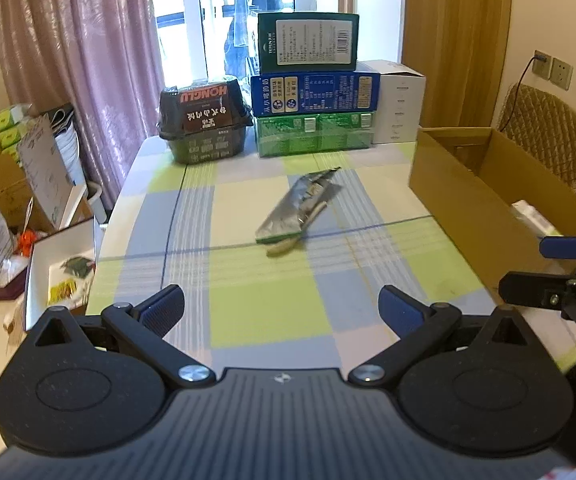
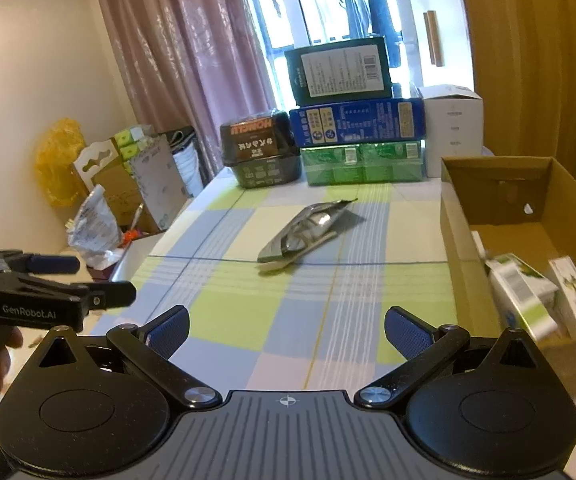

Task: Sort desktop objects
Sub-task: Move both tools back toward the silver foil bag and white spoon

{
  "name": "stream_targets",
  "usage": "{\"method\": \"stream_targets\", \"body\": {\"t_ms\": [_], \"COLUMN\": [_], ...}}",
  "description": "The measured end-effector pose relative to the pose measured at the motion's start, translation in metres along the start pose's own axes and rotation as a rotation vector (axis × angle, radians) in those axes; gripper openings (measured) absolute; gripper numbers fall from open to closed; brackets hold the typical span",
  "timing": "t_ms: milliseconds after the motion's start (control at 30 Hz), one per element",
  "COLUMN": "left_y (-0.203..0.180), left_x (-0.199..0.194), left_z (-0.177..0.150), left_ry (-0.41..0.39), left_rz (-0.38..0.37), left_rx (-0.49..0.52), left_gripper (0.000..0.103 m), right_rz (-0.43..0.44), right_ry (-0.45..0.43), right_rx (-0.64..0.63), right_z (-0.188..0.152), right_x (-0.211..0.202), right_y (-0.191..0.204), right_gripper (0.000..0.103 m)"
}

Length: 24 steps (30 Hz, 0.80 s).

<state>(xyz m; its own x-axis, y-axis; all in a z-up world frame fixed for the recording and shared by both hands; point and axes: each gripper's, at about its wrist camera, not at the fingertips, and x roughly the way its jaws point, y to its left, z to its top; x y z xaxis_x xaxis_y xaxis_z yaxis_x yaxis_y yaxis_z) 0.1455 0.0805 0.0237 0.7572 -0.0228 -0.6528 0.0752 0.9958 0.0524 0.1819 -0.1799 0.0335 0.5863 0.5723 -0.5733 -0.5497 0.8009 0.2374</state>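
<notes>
Your left gripper (image 1: 281,308) sits at the bottom centre of its view, jaws spread wide and holding nothing, above the checked tablecloth (image 1: 248,320). Your right gripper (image 2: 287,330) is likewise wide open and empty. The silver foil packet (image 1: 302,204), with a pale stick-like item (image 1: 288,245) partly under it, lies mid-frame on the cloth, apart from both grippers. At the right edge stands the open cardboard box (image 2: 454,216); small green-and-white cartons (image 2: 522,294) lie inside it. At the top centre, stacked boxes (image 1: 314,88) and a dark food tub (image 1: 204,120) line the table's far edge.
</notes>
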Motion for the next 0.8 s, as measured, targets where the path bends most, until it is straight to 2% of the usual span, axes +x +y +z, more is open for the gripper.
{"method": "stream_targets", "body": {"t_ms": [267, 500, 800], "left_y": [0.025, 0.036, 0.028], "left_x": [0.081, 0.149, 0.221], "left_z": [0.018, 0.019, 0.015], "left_ry": [-0.004, 0.016, 0.037], "left_rz": [-0.008, -0.028, -0.099], "left_rx": [0.042, 0.022, 0.084], "left_gripper": [0.101, 0.1, 0.088], "right_rz": [-0.06, -0.106, -0.133], "right_ry": [0.038, 0.042, 0.06], "right_rx": [-0.004, 0.018, 0.018], "right_z": [0.008, 0.017, 0.025], "right_x": [0.083, 0.142, 0.192], "right_y": [-0.013, -0.039, -0.064], "right_gripper": [0.101, 0.1, 0.096]}}
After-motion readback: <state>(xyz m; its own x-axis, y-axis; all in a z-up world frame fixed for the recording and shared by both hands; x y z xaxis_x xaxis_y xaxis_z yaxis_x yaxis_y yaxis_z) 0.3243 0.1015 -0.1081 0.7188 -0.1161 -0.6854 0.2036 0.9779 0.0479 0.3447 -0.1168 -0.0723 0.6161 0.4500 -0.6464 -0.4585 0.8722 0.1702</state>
